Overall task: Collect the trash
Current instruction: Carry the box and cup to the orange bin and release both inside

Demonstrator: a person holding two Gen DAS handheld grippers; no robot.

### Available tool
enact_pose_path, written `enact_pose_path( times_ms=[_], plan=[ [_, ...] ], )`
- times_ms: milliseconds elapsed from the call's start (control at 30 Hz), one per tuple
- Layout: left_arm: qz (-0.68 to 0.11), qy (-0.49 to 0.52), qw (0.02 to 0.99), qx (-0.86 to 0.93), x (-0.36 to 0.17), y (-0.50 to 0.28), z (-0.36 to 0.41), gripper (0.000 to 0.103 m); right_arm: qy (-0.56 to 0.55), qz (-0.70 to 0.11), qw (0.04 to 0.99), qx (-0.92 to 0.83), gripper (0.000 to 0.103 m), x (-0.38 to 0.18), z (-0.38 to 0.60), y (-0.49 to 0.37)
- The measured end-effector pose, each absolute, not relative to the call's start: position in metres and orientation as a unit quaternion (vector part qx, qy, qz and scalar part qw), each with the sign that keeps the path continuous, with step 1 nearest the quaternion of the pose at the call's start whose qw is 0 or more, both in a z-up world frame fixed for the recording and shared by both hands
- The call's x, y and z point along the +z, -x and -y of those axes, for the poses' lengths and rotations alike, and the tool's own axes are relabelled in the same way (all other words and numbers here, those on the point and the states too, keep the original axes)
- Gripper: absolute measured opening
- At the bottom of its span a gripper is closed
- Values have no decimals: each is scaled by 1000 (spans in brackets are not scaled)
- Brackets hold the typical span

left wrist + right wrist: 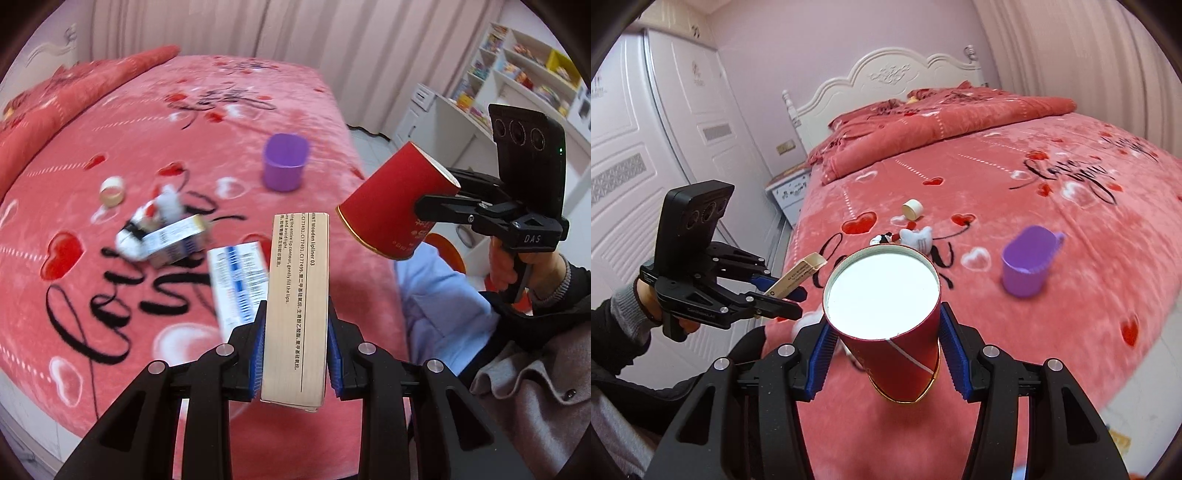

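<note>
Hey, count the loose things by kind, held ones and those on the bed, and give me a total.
Cups: 2, red cup, purple cup
Boxes: 3, held box, two on the bed
Tape roll: 1
Plush toy: 1
Total: 7

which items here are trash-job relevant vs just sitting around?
Job:
- lipliner box, clamped in left gripper
- red paper cup, clamped in right gripper
- two loose cartons on the bed
- tape roll

Lying about:
- purple mug, upright
- plush toy
- bedspread
- shelves
</note>
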State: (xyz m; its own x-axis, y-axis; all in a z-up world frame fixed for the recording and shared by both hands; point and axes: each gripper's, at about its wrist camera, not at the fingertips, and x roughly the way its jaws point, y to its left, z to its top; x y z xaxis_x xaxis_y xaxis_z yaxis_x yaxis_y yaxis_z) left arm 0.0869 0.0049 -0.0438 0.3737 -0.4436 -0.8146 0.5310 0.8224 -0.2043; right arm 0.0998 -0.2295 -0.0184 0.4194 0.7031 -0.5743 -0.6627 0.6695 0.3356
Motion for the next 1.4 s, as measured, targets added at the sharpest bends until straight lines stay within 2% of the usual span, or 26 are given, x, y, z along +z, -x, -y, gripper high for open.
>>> enact_pose_path(
  times_ms=[567, 1033, 1400],
  plan=[
    [-448, -141, 761, -448, -42, -102, 200, 29, -118, -325, 910, 229, 53, -16, 442, -25],
    [-454, -198, 657, -569, -91, -114, 391, 29, -188, -339, 921, 30, 53, -60, 612, 31],
    [-476, -223, 614, -589, -129, -112, 467, 29, -224, -352, 908, -23, 56, -100, 673, 43]
  ],
)
